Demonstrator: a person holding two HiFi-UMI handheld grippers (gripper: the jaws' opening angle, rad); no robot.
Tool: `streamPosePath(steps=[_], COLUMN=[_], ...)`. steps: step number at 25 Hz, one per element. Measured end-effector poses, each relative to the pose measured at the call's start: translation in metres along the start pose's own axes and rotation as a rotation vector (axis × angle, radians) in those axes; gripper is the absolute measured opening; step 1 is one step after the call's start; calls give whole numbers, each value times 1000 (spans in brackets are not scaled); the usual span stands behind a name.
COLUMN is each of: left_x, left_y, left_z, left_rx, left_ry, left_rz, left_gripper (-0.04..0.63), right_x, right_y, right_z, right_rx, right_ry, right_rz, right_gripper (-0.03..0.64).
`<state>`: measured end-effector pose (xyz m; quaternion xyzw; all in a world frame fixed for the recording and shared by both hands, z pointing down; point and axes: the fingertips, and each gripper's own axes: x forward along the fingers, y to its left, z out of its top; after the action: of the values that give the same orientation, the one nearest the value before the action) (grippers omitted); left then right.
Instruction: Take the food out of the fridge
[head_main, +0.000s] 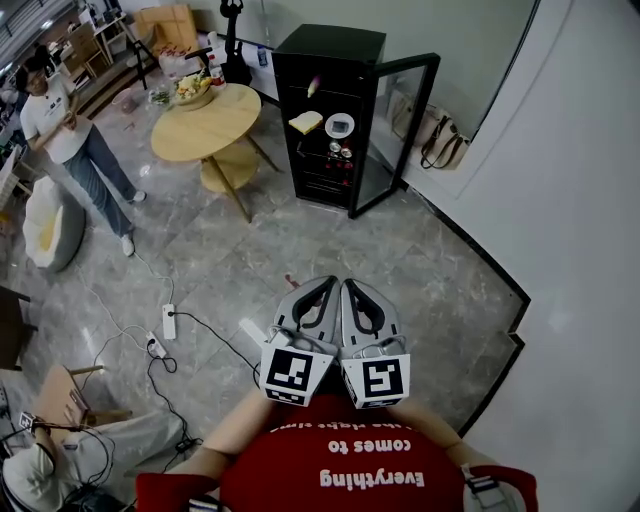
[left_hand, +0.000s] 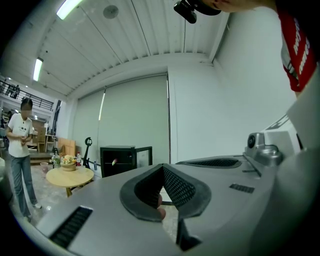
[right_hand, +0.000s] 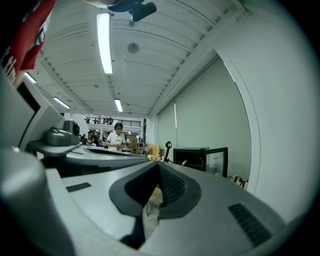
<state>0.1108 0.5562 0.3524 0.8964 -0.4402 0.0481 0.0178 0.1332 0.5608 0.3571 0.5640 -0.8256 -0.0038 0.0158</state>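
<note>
Since the left gripper (head_main: 322, 284) and right gripper (head_main: 354, 286) are both closed on nothing, side by side and well apart from the fridge (head_main: 330, 45), I judge the task barely begun. Its door (head_main: 393, 135) already hangs open, yet the food (head_main: 306, 122) lies on the upper shelves, all of it left to take. Only the red shirt (head_main: 330, 470) bears readable print: "Everything comes to".

Round table (head_main: 215, 128), bystander (head_main: 60, 122), handbags (head_main: 443, 143), power strip (head_main: 169, 321).
</note>
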Motion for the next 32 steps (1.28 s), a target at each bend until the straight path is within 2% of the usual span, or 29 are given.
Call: streamPosePath(steps=[6,13,21,26,32], left_x=[24,77,159,208,246], left_y=[21,70,154,208,260], left_z=[-9,-8,6,17,8], left_rx=[-12,-21,-59,-39,-54], left_ry=[18,7,-11,-8,16], left_rz=[24,12,-3,-27,-60], left_gripper=[3,3,3,3,3], right_x=[31,100,214,286,349], right_y=[-9,-28,-56,-70,-75], right_z=[-10,-13,-6,2,-10], right_rx=[6,-6,-9,-7,2], right_ry=[15,18,23,21,65], right_rz=[32,24,22,-3,-41], right_gripper=[9,9,9,9,9])
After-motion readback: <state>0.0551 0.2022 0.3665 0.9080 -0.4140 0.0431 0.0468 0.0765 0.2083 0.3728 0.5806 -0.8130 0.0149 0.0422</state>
